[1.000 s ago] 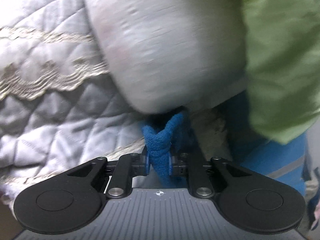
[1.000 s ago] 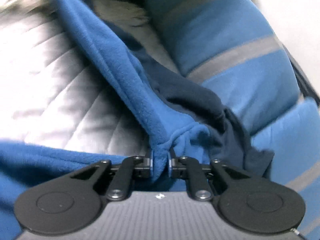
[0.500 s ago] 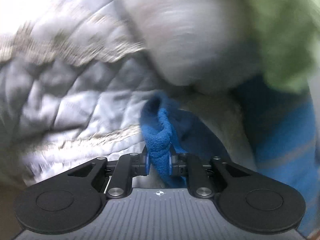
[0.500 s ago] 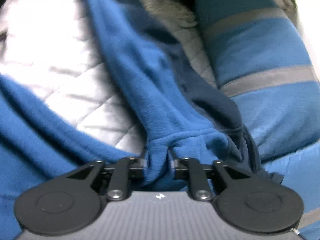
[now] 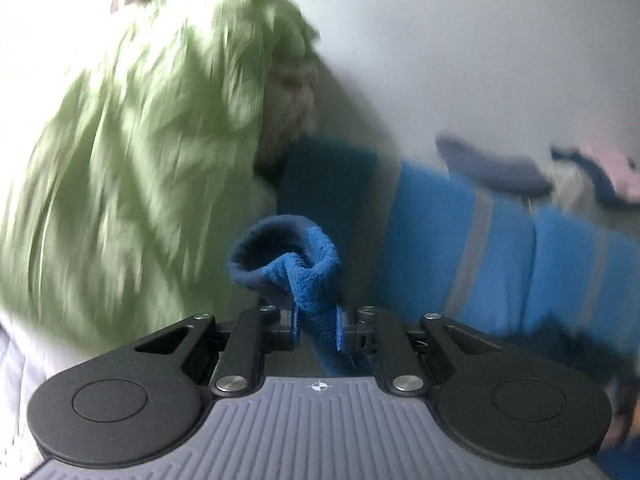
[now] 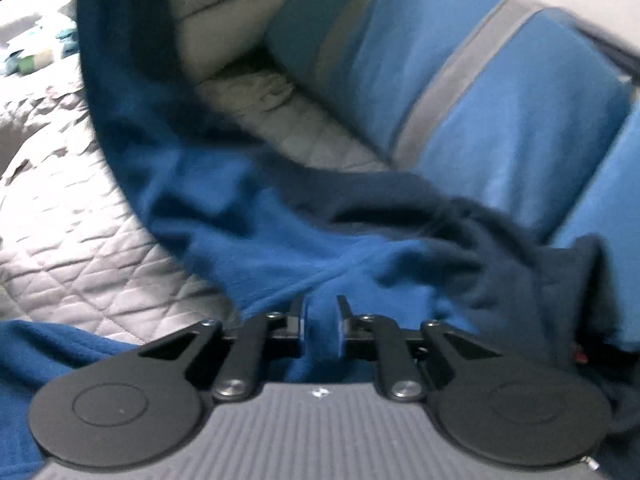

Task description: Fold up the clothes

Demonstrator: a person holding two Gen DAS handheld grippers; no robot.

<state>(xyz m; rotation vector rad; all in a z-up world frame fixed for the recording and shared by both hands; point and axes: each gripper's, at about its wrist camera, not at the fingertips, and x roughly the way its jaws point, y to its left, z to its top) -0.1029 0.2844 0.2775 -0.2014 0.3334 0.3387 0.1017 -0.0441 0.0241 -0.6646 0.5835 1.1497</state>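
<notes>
The garment is a blue fleece (image 6: 248,220) with a darker navy lining, spread in folds over the bed in the right wrist view. My right gripper (image 6: 320,332) has a fold of it filling the gap between its pads, and the jaws are closing on it. In the left wrist view my left gripper (image 5: 318,328) is shut on a bunched edge of the same blue fleece (image 5: 308,276), which curls up into a loop above the fingertips. The picture there is blurred by motion.
A light green cloth (image 5: 132,168) fills the left of the left wrist view, with a white wall (image 5: 480,40) behind. A blue pillow with grey stripes (image 6: 460,92) lies at the right. A grey quilted bedspread (image 6: 80,240) and a folded beige blanket (image 6: 228,28) are nearby.
The left gripper has risen and rolled with the fleece, its view swinging from the quilt to the green cloth and wall. The right gripper has loosened and closed again on the fleece.
</notes>
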